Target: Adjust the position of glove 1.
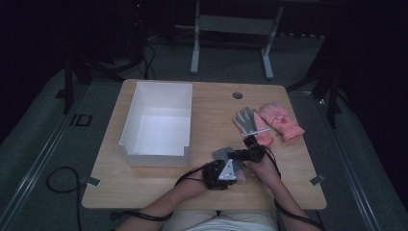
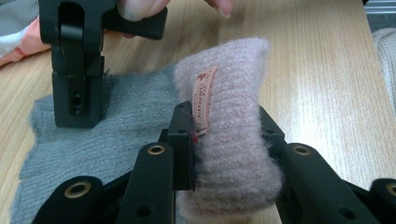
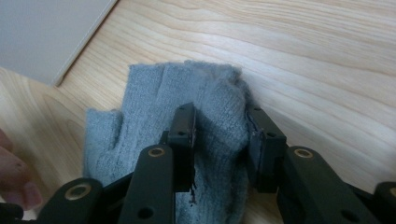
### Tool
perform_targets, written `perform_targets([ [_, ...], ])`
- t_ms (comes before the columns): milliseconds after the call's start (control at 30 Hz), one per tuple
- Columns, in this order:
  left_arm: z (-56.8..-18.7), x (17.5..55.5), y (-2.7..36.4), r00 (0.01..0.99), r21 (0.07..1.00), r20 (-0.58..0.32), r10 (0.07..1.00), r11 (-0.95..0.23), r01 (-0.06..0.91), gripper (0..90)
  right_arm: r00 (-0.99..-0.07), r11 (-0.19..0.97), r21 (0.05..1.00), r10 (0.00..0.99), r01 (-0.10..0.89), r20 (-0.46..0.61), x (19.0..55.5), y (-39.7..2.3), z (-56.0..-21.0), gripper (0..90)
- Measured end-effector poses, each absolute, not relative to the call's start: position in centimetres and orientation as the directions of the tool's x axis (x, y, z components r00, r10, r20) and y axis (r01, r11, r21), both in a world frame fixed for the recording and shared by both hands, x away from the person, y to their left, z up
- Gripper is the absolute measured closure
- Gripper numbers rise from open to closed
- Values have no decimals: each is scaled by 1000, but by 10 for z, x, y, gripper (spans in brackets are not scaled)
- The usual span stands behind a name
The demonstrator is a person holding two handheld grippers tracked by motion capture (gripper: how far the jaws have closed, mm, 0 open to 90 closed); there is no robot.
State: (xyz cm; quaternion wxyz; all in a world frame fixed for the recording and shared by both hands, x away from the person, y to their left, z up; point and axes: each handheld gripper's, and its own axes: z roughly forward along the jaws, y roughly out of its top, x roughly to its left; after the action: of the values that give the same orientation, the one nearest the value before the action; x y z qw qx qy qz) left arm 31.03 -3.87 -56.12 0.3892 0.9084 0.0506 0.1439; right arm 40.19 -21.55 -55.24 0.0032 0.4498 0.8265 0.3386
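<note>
The left gripper [image 2: 229, 140] has its jaws pressed against both sides of the pale pink knitted cuff [image 2: 233, 140] of a glove, bunching the knit between them; a small peach label [image 2: 204, 100] hangs on the cuff's near face. In the high view this gripper [image 1: 219, 174] sits at the near edge of the table, just right of the white box's near corner. The right gripper [image 3: 219, 140] has its jaws clamped on a fold of the grey fingerless glove [image 3: 163, 121], the fabric pinched up between the pads; the glove's finger stubs lie flat on the wood toward the box. In the left gripper view the right gripper [image 2: 77, 112] stands upright on the grey glove [image 2: 116, 121], just beside the pink cuff.

Beyond both grippers, farther from the box, lies a grey-and-white glove [image 1: 247, 120] with a pink glove [image 1: 281, 121] touching it on its far side from the box. Nothing stands between the grippers and the box.

The white box [image 1: 144, 101] sits open on the left half of the wooden table [image 1: 207, 103]. Behind the table a grey metal frame [image 1: 231, 29] stands on a grey floor in a dark room.
</note>
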Motion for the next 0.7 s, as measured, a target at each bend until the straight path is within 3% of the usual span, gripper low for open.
perform_targets([
  [167, -561, 311, -36, 952, 731, 203, 228, -682, 8, 680, -644, 441, 596, 745, 671, 173, 394, -198, -551, 700],
  [367, -556, 310, -34, 954, 726, 189, 233, -687, 24, 685, -625, 397, 613, 751, 683, 211, 391, -203, -547, 736],
  [700, -520, 312, -39, 941, 731, 242, 237, -682, -16, 688, -630, 363, 690, 757, 626, 174, 384, -213, -505, 740],
])
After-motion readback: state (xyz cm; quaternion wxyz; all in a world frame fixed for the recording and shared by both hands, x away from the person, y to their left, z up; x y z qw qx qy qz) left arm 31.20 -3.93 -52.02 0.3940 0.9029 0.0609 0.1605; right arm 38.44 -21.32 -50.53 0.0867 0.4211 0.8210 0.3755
